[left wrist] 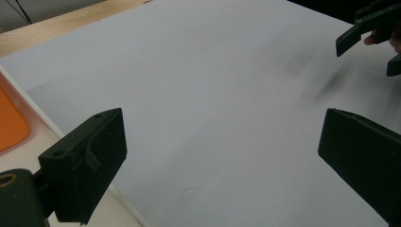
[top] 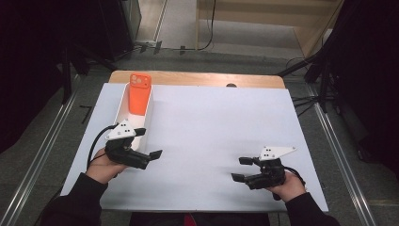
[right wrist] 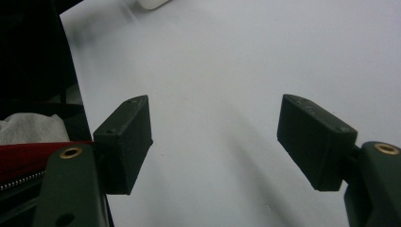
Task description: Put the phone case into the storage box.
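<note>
An orange phone case (top: 140,93) leans upright at the far end of a long white tray (top: 123,106) on the left of the white table (top: 221,117). My left gripper (top: 148,142) hovers by the tray's near end, pointing right, open with nothing between its fingers. In the left gripper view its jaws stand wide apart (left wrist: 222,156) over bare table, with the orange case (left wrist: 9,124) and the tray rim (left wrist: 45,127) at the left edge. My right gripper (top: 241,169) rests near the front right, pointing left, open and empty (right wrist: 215,142).
The wooden table edge (top: 197,77) runs along the far side. In the left gripper view the right gripper (left wrist: 366,26) shows at top right. A red zipped item (right wrist: 28,158) and white cloth (right wrist: 26,127) lie beyond the table's near edge.
</note>
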`<act>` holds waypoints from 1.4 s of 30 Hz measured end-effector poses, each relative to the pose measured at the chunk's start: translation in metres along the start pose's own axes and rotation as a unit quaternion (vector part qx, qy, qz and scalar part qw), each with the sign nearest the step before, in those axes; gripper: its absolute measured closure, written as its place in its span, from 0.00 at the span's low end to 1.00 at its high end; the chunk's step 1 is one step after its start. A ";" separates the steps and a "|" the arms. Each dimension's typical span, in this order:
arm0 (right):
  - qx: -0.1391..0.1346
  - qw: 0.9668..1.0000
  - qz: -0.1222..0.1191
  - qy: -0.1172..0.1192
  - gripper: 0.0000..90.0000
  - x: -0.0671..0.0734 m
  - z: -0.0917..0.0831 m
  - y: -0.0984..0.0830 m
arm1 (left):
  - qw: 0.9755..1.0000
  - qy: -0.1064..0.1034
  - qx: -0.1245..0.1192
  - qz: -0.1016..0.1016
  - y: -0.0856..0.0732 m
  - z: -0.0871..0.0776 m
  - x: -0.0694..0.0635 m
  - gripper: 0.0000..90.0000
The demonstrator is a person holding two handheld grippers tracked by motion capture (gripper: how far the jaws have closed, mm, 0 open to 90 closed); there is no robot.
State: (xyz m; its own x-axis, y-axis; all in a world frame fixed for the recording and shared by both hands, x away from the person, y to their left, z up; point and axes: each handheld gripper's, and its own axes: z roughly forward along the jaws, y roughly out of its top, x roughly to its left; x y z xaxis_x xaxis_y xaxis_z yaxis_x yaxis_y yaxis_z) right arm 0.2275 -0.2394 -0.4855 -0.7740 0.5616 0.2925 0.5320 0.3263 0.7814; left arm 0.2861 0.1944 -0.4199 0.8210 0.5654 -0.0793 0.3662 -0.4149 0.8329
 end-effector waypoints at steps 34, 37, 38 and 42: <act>0.004 1.000 -0.002 0.001 0.29 0.000 0.000 -0.001 | 0.997 -0.061 0.029 0.048 -0.029 0.008 -0.028 0.03; 0.004 1.000 -0.002 0.002 0.29 0.000 0.000 -0.001 | 0.996 -0.066 0.034 0.045 -0.031 0.009 -0.029 0.03; 0.005 1.000 -0.003 0.002 0.29 0.000 0.000 -0.001 | 0.996 -0.068 0.036 0.045 -0.032 0.009 -0.029 0.03; 0.005 1.000 -0.003 0.002 0.29 0.000 0.000 -0.001 | 0.995 -0.073 0.045 0.046 -0.034 0.010 -0.030 0.03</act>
State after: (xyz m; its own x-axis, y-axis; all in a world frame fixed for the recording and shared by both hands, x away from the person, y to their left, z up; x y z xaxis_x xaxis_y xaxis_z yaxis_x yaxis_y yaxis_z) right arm 0.2270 -0.2391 -0.4862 -0.7792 0.5558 0.2898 0.5298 0.3369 0.7783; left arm 0.2535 0.1843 -0.4519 0.9056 0.4145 -0.0896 0.3187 -0.5259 0.7885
